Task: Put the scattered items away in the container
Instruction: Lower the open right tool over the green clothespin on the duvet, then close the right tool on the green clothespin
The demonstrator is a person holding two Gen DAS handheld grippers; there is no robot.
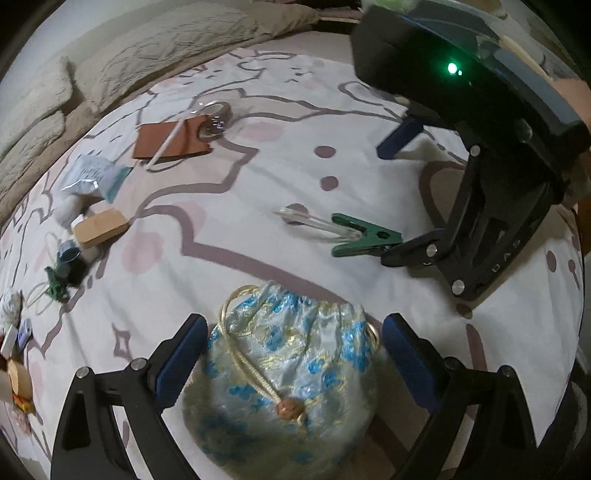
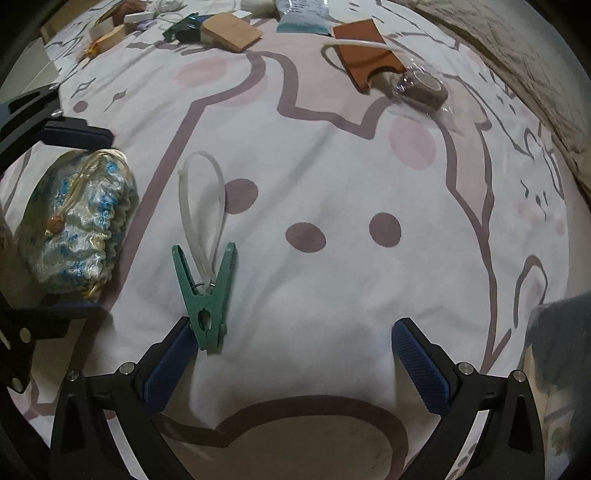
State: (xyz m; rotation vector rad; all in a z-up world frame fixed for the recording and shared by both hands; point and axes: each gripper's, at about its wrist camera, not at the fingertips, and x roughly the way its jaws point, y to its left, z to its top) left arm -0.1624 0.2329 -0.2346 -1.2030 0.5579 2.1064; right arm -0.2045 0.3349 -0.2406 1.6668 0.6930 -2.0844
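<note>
A blue-and-gold drawstring pouch lies on the bedsheet, its mouth gathered. My left gripper stands open, one blue pad on each side of the pouch. In the right wrist view the pouch sits at the left between those same fingers of the left gripper. A green clothespin holding a clear cable-tie loop lies on the sheet, its tail touching my right gripper's left pad. The right gripper is open with nothing between its fingers. From the left wrist view the clothespin lies by the right gripper.
Scattered farther off are a brown leather sleeve, a wrapped tape roll, a wooden block, a pale packet and a second green clip. A beige blanket borders the patterned sheet.
</note>
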